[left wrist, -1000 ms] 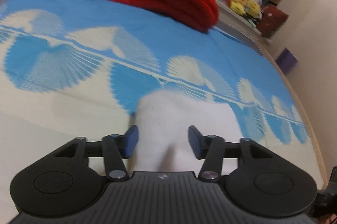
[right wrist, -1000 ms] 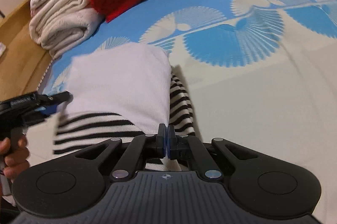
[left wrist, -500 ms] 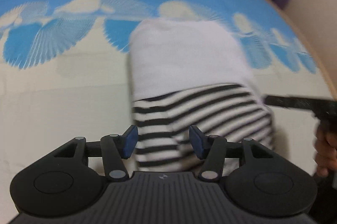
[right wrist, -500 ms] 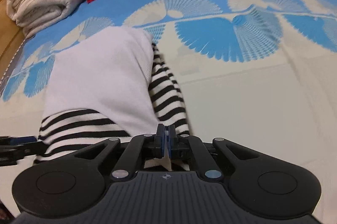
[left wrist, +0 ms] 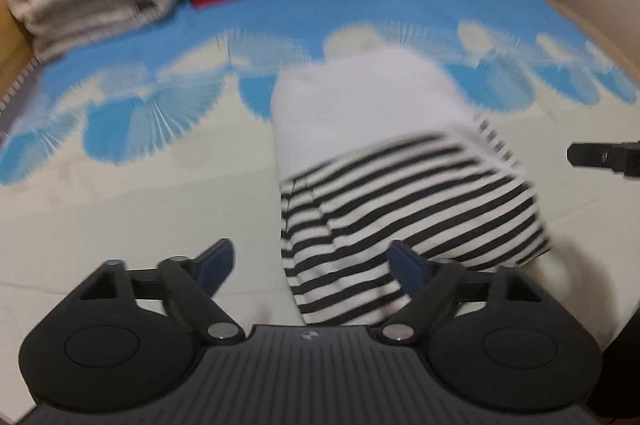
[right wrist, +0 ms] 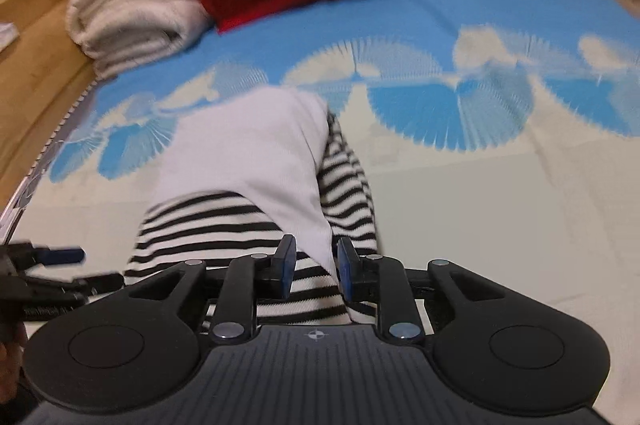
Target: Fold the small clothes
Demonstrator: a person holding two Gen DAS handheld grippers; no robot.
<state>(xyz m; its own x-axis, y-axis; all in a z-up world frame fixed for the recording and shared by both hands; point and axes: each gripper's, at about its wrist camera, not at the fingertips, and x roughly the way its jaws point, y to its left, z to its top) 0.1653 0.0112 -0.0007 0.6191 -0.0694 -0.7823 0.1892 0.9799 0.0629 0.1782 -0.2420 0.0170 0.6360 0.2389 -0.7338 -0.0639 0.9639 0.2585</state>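
Left wrist view: left gripper [left wrist: 308, 265] jaws just spread wide, nothing pinched. Folded striped garment [left wrist: 404, 193] lies flat on blue-patterned bed cover [left wrist: 120, 209]. Right gripper [right wrist: 314, 267] jaws just parting, white corner between pads, no clamp visible.
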